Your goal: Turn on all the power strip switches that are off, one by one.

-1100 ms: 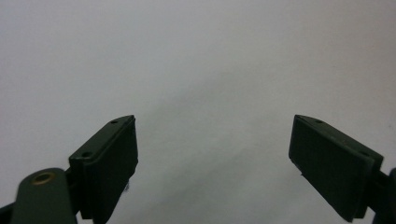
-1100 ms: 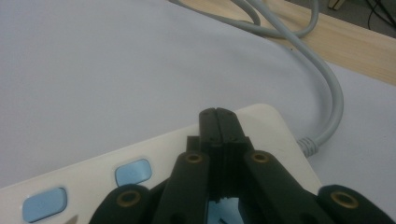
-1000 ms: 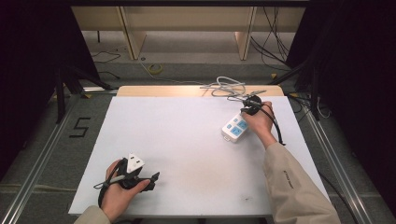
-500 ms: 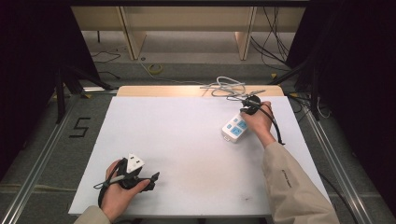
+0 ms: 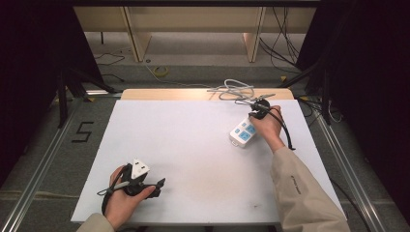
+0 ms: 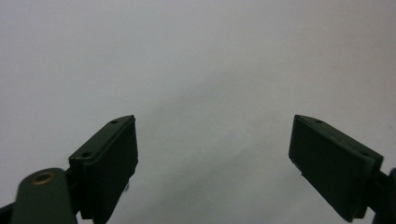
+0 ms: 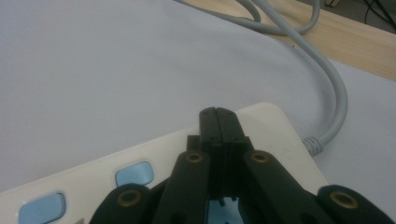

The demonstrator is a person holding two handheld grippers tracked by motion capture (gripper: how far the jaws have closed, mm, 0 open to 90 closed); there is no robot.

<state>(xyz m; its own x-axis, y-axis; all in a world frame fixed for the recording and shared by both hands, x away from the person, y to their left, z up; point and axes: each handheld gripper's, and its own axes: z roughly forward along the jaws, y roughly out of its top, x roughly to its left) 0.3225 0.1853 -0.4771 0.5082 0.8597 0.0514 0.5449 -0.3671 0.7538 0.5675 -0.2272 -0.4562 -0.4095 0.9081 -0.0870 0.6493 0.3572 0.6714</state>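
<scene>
Looking along its own jaws, the right gripper (image 7: 218, 114) shows its two black jaws pressed flat together with nothing between them, their tips poised over the cream top face of the white plastic power strip (image 7: 261, 135); whether they touch it cannot be told. That close view brings out detail the high view cannot give: two pale blue rounded buttons (image 7: 134, 173) set in the strip's face, and a thick grey round cable (image 7: 334, 100) leaving its end through a ribbed collar and looping back over the bare wooden edge of the table (image 7: 369, 51). The high view instead places the whole scene: the power strip (image 5: 243, 132) lies slanted on the right half of the white tabletop (image 5: 193, 140), near the far edge, with the right gripper (image 5: 256, 112) at its far end and the cable (image 5: 234, 89) coiled just behind it. The left gripper (image 5: 157, 186) rests well apart at the near left corner, and its own view shows its jaws standing wide apart over plain white tabletop (image 6: 201, 60), holding nothing.
</scene>
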